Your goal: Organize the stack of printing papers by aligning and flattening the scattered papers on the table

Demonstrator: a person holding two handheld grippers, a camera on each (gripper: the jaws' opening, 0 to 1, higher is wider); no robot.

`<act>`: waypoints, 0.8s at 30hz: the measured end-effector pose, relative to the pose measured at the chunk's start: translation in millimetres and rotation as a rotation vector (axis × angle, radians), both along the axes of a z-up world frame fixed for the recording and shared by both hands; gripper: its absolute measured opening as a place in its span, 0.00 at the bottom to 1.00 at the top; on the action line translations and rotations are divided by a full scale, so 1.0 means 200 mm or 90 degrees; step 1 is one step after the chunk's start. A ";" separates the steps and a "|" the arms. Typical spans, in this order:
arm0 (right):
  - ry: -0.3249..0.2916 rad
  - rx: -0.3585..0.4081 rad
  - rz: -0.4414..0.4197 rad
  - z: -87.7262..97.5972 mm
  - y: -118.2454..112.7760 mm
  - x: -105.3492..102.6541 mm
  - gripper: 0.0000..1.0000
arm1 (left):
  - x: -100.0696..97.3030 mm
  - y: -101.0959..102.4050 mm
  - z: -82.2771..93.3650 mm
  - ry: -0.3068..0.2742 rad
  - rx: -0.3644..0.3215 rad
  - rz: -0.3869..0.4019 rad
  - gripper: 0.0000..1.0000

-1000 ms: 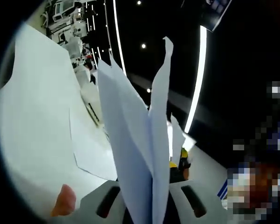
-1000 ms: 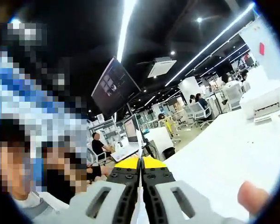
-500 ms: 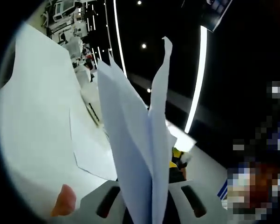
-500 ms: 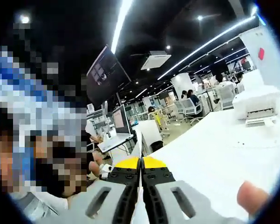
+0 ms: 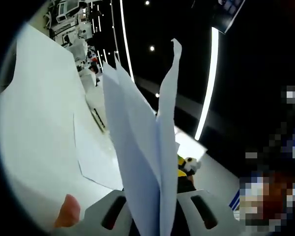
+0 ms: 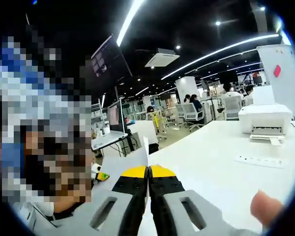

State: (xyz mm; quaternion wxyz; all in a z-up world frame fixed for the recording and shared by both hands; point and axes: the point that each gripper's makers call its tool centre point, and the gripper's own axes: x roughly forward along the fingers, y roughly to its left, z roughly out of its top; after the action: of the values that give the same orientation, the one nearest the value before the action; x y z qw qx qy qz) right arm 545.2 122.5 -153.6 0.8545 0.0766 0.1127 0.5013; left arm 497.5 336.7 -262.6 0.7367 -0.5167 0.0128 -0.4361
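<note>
Both tongs are clenched on the papers (image 5: pixel 147 162): the left tongs (image 5: pixel 154 216) grasp fanned sheets rising between them, the right tongs (image 6: pixel 148 196) pinch an edge. Tapping the bunch down on the worktop (image 6: pixel 221 162) should square it. The right gripper view alone adds a printer (image 6: pixel 265 120) far ahead.

Dark ceiling with long light strips (image 6: pixel 213 51), hanging monitor (image 6: pixel 105 64), white printer (image 6: pixel 265 120), office chairs (image 6: pixel 190 112).

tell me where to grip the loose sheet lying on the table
Take the loose sheet by its near corner, coming in low from the table side. It lies flat, so fingers need an edge to slide under. The left gripper already holds papers.
</note>
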 end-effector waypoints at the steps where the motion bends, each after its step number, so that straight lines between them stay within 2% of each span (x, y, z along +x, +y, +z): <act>1: -0.001 -0.001 0.000 0.00 0.00 0.00 0.00 | 0.00 0.00 0.00 0.000 0.000 0.000 0.06; 5: -0.006 -0.010 -0.001 -0.02 0.02 0.00 0.00 | 0.01 0.01 0.00 0.003 -0.001 0.000 0.06; 12: -0.006 -0.033 -0.010 -0.07 0.04 0.04 0.00 | 0.07 0.04 -0.04 0.037 -0.005 0.004 0.06; 19: 0.010 -0.040 -0.010 -0.13 0.06 0.08 0.00 | 0.10 0.06 -0.07 0.066 -0.002 0.006 0.06; 24: 0.019 -0.042 -0.009 -0.15 0.06 0.09 0.00 | 0.11 0.07 -0.08 0.068 0.003 0.006 0.06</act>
State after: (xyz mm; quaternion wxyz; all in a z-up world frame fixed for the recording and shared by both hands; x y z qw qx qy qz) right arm 563.9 134.7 -183.3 0.8585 0.0567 0.1411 0.4898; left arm 519.9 349.8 -278.1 0.7381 -0.5379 0.0508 -0.4041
